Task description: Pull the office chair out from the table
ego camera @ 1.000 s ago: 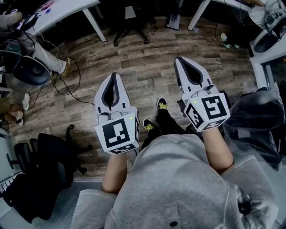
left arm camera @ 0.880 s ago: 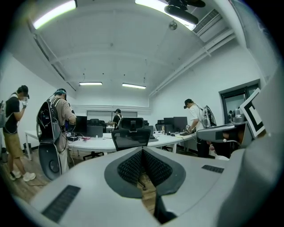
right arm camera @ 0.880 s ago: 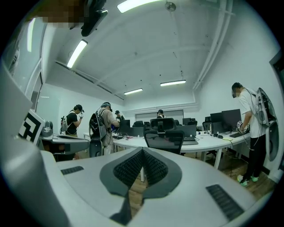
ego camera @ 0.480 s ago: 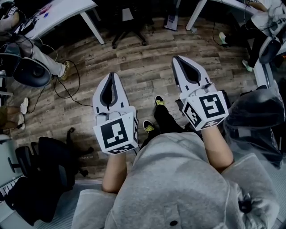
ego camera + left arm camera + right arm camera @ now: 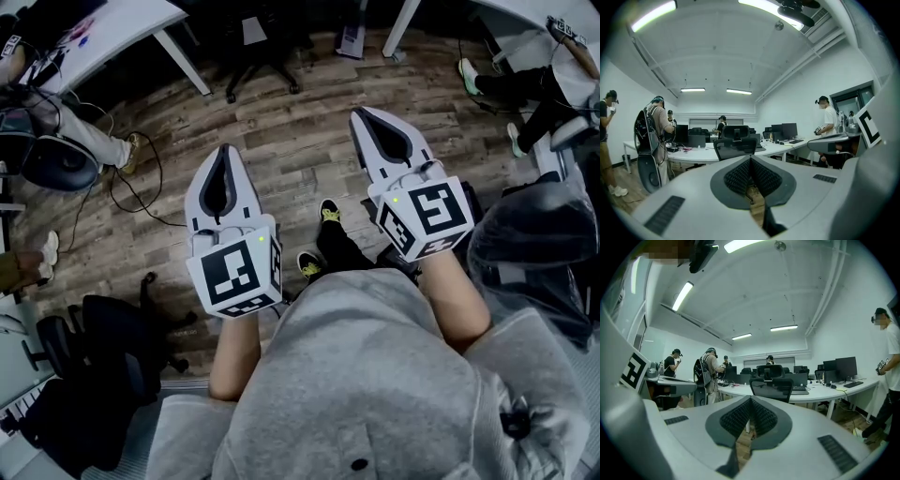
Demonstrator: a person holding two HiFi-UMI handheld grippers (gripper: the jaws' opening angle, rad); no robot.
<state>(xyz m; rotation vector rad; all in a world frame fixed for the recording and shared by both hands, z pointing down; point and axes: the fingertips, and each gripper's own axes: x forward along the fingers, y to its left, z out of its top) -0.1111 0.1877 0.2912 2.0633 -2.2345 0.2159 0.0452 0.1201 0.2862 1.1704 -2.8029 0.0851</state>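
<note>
The black office chair stands ahead of me, tucked against a long white table. It also shows in the right gripper view as the chair at the table. In the head view only the chair's wheeled base shows, on the wood floor at the top edge. My left gripper and right gripper point side by side toward it, well short of it. Both the left gripper and the right gripper are shut with nothing between the pads.
A second black chair stands at my lower left and a dark bulky seat close on my right. Cables lie on the floor. People stand by the desks at left and right. My own feet show between the grippers.
Both grippers have shifted a little forward and leftward over the floor, still shut. A person's legs have come into view at the head view's top right.
</note>
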